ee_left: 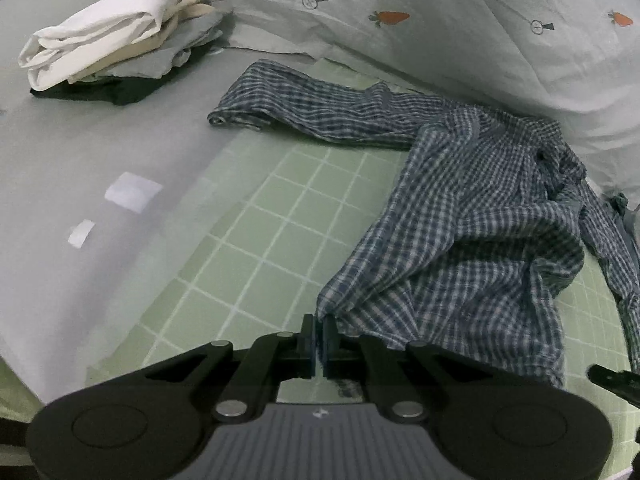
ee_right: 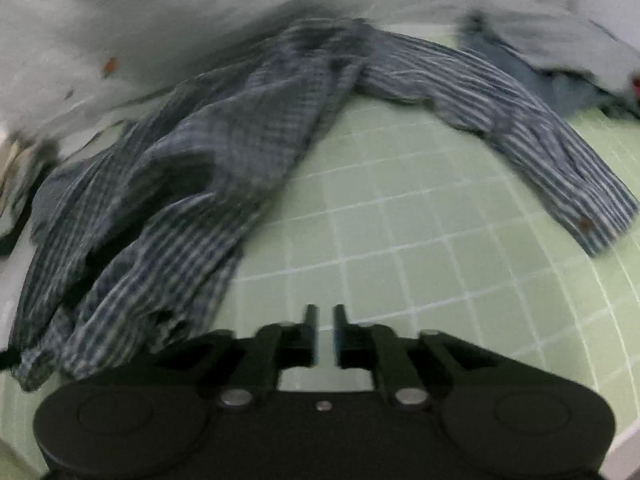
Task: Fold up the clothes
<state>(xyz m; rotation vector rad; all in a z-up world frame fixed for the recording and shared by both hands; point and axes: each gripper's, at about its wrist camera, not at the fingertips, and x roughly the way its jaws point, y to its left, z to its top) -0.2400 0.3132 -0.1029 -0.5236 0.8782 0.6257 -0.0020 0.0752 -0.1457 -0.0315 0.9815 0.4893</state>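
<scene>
A rumpled plaid shirt (ee_left: pixel 472 216) lay on the green grid mat (ee_left: pixel 280 216). The left tongs (ee_left: pixel 319 340) pinched its hem corner; the right tongs (ee_right: pixel 326 332) were barely parted, empty. That thin pinch might slip if pulled.

Left tongs (ee_left: pixel 319 322) pinched together; right tongs (ee_right: pixel 325 312) slightly parted.

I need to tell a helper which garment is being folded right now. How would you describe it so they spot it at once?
Look at the green grid mat in front of the carrot-print quilt. The blue-and-white checked shirt lies crumpled there, one sleeve stretched towards the stack of folded clothes, its hem corner pinched by the left gripper. It alone is checked and unfolded.
</scene>
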